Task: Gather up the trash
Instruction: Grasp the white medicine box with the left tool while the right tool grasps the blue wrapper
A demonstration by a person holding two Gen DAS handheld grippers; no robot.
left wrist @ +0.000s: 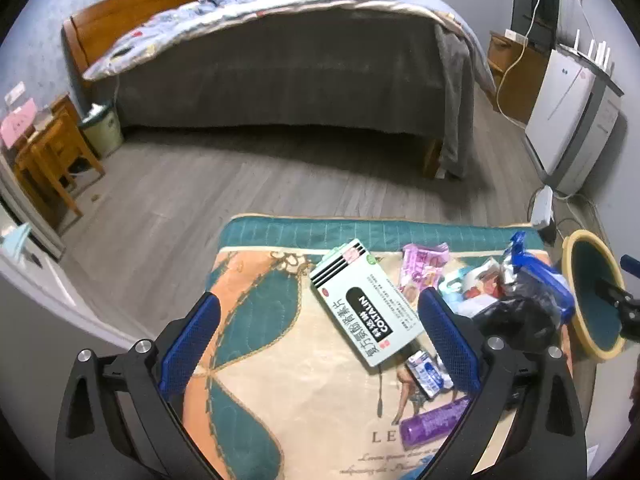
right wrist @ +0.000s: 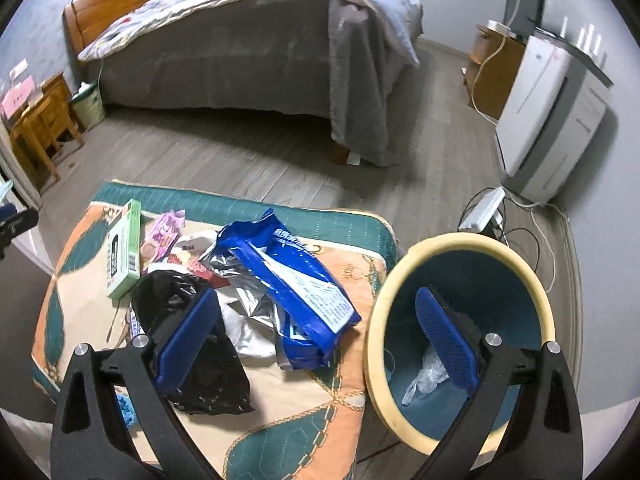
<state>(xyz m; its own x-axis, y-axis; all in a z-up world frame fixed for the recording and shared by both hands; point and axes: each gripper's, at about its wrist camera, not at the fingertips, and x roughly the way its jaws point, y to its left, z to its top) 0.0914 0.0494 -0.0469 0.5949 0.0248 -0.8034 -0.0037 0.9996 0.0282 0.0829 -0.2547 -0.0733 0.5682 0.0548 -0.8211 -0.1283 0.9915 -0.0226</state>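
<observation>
Left tongs (left wrist: pixel 320 328): jaws wide apart, holding nothing, hovering above the mat.
Right tongs (right wrist: pixel 316 324): jaws wide apart, nothing gripped; left finger over the black bag, right finger over the bin's mouth.
Mat (left wrist: pixel 256 360): patterned teal, orange and cream, lying on the floor; carries all the loose trash.
Box (left wrist: pixel 366 302): white-green medicine carton, flat on the mat, between the left tongs' fingers and just ahead of them.
Blue wrapper (right wrist: pixel 288 276): torn foil-lined bag, between the right tongs' fingers, just ahead of the tips.
Black bag (right wrist: pixel 192 340): crumpled, partly under the right tongs' left finger.
Pink wrapper (left wrist: pixel 422 270): beyond the left tongs' right finger, just beside the box.
Purple tube (left wrist: pixel 434 422): on the mat, near the base of the left tongs' right finger.
Small packet (left wrist: pixel 426 374): just behind the box; print too small to read.
Bin (right wrist: pixel 400 280): cream rim, teal inside, at the mat's right edge; a clear plastic scrap (right wrist: pixel 426 374) lies inside.
Bed (right wrist: pixel 240 52): well ahead of both tongs.
</observation>
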